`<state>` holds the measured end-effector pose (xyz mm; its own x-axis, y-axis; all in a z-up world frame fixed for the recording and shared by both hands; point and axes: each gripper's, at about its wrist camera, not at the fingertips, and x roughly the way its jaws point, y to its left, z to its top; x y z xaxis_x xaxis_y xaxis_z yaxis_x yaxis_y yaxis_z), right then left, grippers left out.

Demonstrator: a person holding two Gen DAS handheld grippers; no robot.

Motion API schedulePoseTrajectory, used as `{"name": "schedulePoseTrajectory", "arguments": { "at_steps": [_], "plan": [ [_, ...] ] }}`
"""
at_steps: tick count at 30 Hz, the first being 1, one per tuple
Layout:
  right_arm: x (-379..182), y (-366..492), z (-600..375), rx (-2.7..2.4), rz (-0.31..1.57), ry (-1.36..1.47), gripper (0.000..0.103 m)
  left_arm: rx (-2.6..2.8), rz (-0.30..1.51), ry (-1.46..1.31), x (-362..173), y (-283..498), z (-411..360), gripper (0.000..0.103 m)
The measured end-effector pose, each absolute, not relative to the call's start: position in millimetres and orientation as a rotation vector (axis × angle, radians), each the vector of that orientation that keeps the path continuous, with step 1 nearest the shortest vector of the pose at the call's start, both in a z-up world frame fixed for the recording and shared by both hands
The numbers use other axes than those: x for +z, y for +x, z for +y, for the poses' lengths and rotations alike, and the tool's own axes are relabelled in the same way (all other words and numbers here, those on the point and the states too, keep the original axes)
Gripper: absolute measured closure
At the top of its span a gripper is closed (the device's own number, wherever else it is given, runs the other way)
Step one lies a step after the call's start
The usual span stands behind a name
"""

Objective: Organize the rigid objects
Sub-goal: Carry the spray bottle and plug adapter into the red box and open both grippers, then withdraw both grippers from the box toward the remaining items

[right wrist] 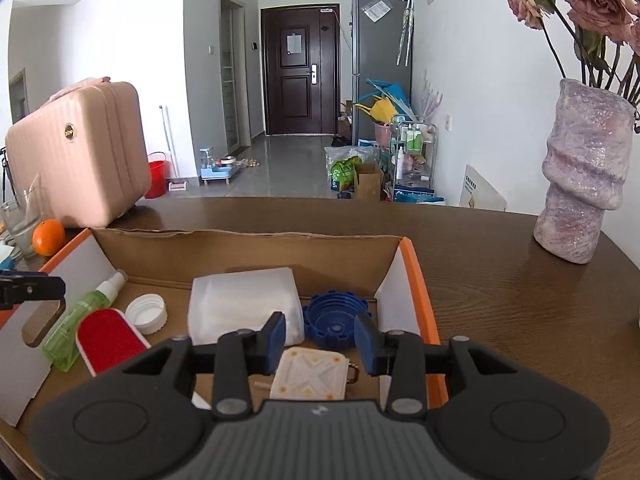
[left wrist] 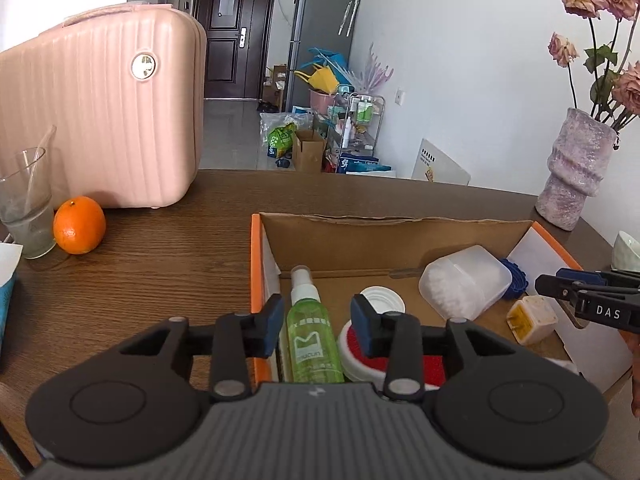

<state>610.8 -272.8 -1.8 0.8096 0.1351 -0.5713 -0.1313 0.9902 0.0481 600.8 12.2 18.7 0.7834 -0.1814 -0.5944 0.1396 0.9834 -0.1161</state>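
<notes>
Two hand-held grippers hover over an open cardboard box (right wrist: 248, 240) with orange edges on a dark wooden tabletop (left wrist: 160, 248). The left hand-held gripper (left wrist: 316, 326) has its blue-padded fingers spread wide and holds nothing; below and between them lie a green spray bottle (left wrist: 310, 332) and a red-faced brush (left wrist: 432, 366), with a white cap (left wrist: 382, 298) just beyond. The right hand-held gripper (right wrist: 320, 344) is likewise spread wide and empty, poised above a cream square plug adapter (right wrist: 308, 376) on the box floor.

Also inside the box are a translucent white plastic container (right wrist: 244, 304) near the middle and a blue ridged lid (right wrist: 334, 324) beside it, toward the right wall.

Outside the box, a pink ribbed suitcase (left wrist: 100, 120) stands at the tabletop's far left, with an orange (left wrist: 79, 225) and a clear glass (left wrist: 26, 208) beside it. A mottled lilac vase (right wrist: 580, 176) of faded roses stands at the far right.
</notes>
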Motion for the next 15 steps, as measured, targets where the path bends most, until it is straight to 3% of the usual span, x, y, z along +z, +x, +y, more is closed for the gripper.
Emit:
{"name": "schedulePoseTrajectory", "arguments": {
  "at_steps": [10, 13, 15],
  "plan": [
    [46, 562, -288, 0.151, 0.552, 0.053, 0.056, -0.179, 0.567, -0.048, 69, 551, 21, 0.051],
    [64, 535, -292, 0.169, 0.523, 0.060, 0.051, -0.176, 0.527, -0.028, 84, 526, 20, 0.036],
    [74, 515, -295, 0.182, 0.506, 0.062, 0.047, -0.157, 0.486, 0.003, 90, 505, 19, 0.020]
  ]
}}
